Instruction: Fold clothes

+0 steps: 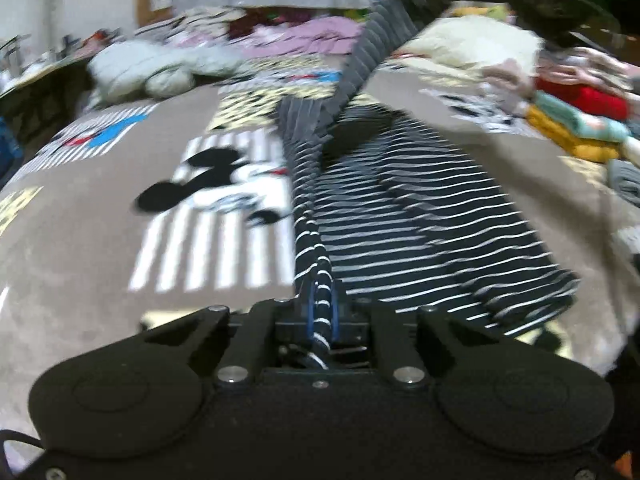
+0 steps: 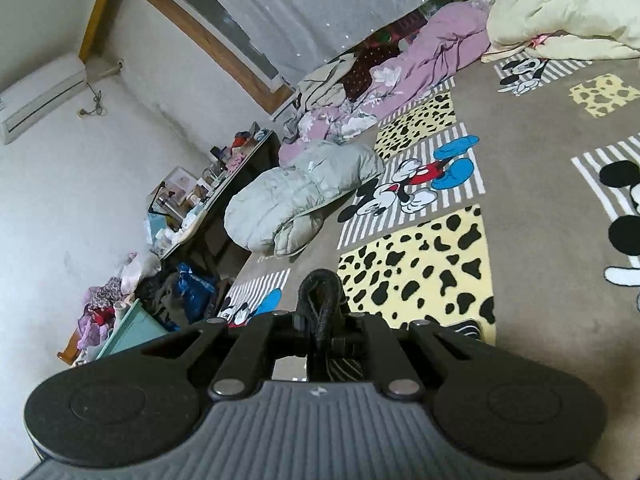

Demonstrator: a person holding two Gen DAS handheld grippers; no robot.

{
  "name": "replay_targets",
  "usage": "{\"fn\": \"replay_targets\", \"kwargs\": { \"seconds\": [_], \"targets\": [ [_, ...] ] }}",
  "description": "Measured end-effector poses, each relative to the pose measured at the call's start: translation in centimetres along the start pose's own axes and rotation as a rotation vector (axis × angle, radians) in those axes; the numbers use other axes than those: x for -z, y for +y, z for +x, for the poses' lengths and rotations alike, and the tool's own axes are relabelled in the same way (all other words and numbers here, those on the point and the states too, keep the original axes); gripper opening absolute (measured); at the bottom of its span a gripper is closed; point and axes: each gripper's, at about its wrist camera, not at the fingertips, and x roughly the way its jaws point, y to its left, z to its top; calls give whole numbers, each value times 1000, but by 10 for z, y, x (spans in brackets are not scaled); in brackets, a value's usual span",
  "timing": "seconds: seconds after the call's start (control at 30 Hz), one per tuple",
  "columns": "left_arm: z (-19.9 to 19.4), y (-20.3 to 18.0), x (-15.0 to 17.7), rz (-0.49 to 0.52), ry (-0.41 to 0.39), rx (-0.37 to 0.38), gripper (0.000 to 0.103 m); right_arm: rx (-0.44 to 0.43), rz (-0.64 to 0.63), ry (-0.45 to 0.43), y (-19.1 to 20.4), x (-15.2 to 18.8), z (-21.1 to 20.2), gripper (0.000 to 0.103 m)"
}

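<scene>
On the bed, over a taupe cartoon-mouse blanket (image 1: 80, 240):

- Item 1: navy striped garment (image 1: 420, 216), thin white stripes, prob. a long-sleeve top. Bulk lies flat on the blanket, right of centre in the left wrist view; one edge gathered into a ridge running straight back into the left tool.
- Item 2: left tool (image 1: 322, 312), clenched on that gathered striped edge; cloth sits pinched between the blue pads.
- Item 3: right tool (image 2: 320, 320), clenched on a dark loop of fabric, likely the same garment's far end. In the left wrist view a ribbed dark strip rises diagonally to the upper right toward a blurred black object, prob. the right tool.
- Key relation: garment's long axis runs from the left tool away and up-right to the other hold; left end low at the blanket, right end lifted. Left hand is nearer the flat bulk. Judged: next move needs the raised end carried across that axis onto the flat part.
- Background: grey puffer jacket (image 2: 296, 196), pink bedding (image 2: 432, 44), cream duvet (image 2: 560, 4), stacked clothes (image 1: 576, 120) at the right.
</scene>
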Motion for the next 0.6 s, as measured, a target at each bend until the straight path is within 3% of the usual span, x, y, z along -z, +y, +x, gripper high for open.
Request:
{"fn": "replay_targets", "kwargs": {
  "seconds": [0.33,0.4,0.47,0.5,0.53,0.6],
  "targets": [
    [30,-41,-5,102,40,70,6,22,28,-6,-10,-10,3,9],
    [31,-39,-1,123,55,104,15,17,27,13,-13,-6,2,9],
    [25,-34,0,129,57,163,43,13,24,37,-18,0,2,9],
    [19,-28,1,112,56,217,52,14,22,51,-21,5,1,9],
    [14,-21,2,94,54,256,54,18,23,65,-25,10,0,9],
    [4,-3,1,53,35,272,48,29,22,87,-34,21,-5,9]
  ]
}}
